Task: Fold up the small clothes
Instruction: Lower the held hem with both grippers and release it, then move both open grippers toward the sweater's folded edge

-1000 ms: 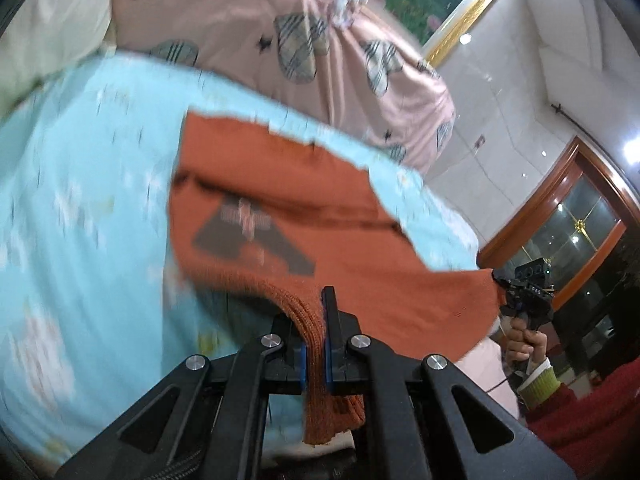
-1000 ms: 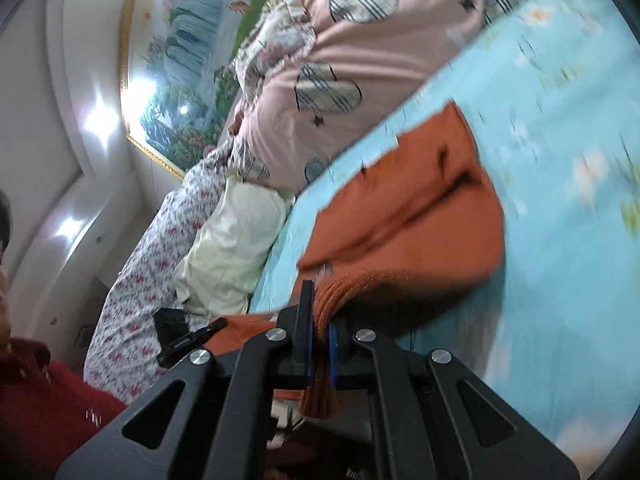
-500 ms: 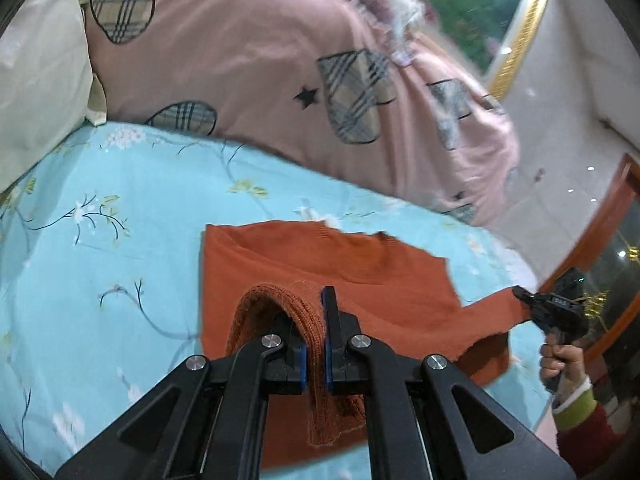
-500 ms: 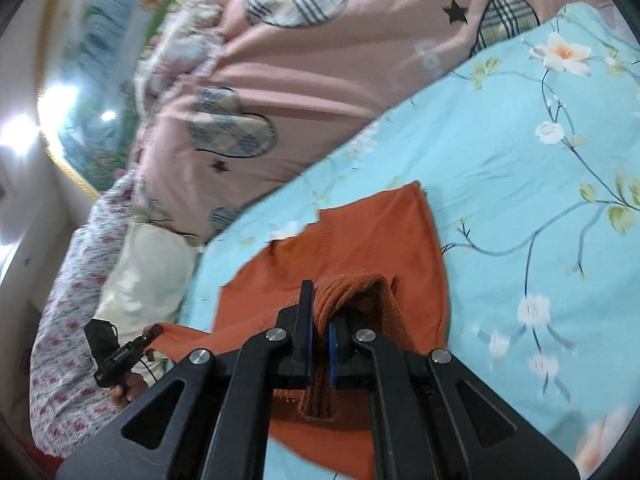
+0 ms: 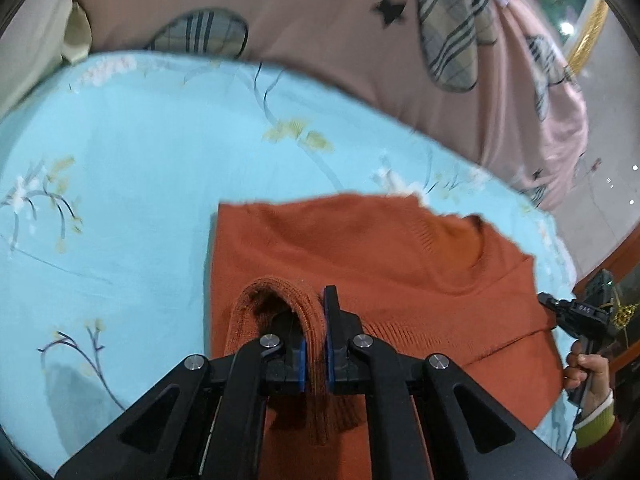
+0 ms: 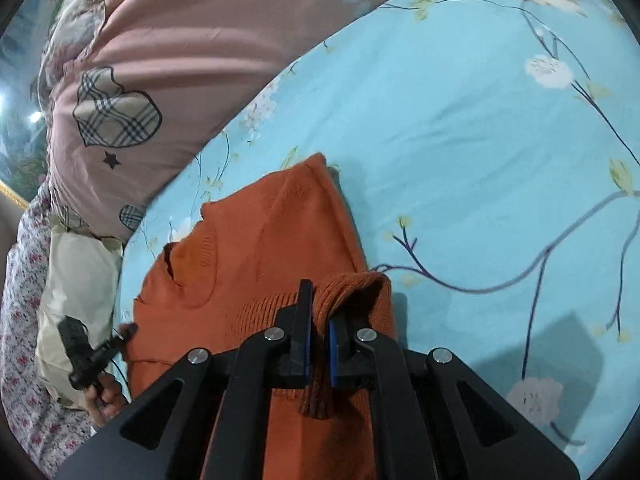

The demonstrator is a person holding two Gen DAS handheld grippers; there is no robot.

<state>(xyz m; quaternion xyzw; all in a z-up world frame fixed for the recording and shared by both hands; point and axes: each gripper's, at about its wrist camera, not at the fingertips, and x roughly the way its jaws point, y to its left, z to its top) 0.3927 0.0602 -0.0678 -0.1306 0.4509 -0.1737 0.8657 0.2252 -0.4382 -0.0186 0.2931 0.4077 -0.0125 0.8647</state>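
An orange knit sweater [image 5: 380,248] lies on the light blue flowered bedsheet [image 5: 132,168], folded over on itself. My left gripper [image 5: 314,320] is shut on its ribbed hem [image 5: 308,312] at the left corner, low over the garment. My right gripper [image 6: 318,312] is shut on the ribbed hem [image 6: 348,284] at the other corner, and the sweater [image 6: 260,248] stretches away from it. Each gripper shows small in the other's view, at the sweater's far edge: the right one [image 5: 576,312] and the left one [image 6: 96,348].
A pink quilt with plaid hearts [image 5: 320,20] is bunched along the far side of the bed, also in the right wrist view [image 6: 160,60]. A cream pillow [image 6: 76,280] and a flowered cover [image 6: 20,320] lie at the left. A gold-framed picture [image 5: 584,28] hangs beyond.
Both grippers carried the hem forward and down over the sweater. The garment, hanging lifted a second ago, now lies folded flat on the sheet.
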